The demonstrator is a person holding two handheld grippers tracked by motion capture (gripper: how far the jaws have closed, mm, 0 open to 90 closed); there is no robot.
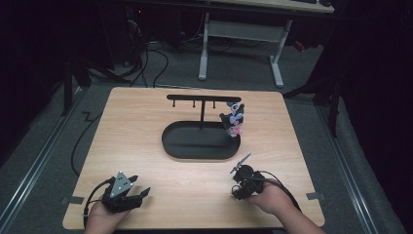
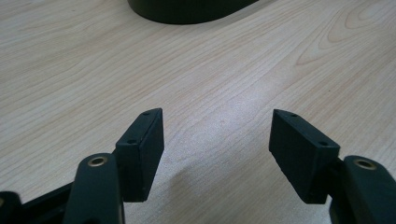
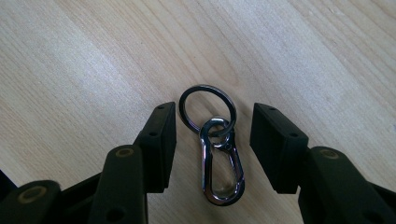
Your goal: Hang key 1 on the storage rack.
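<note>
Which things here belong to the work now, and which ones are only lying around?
In the job:
- right claw, open around the clip
- metal clip with key ring, lying on the table
- black hook stand, probably

Lying about:
- left claw, open, idle
- toy figure keychain already at the stand

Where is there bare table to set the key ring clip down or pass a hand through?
Bare wood lies left of the black stand's tray and between the left gripper and right gripper. Crowded: the tray's right end by the hanging charm, and where the key ring clip lies between the right gripper's open jaws.
</note>
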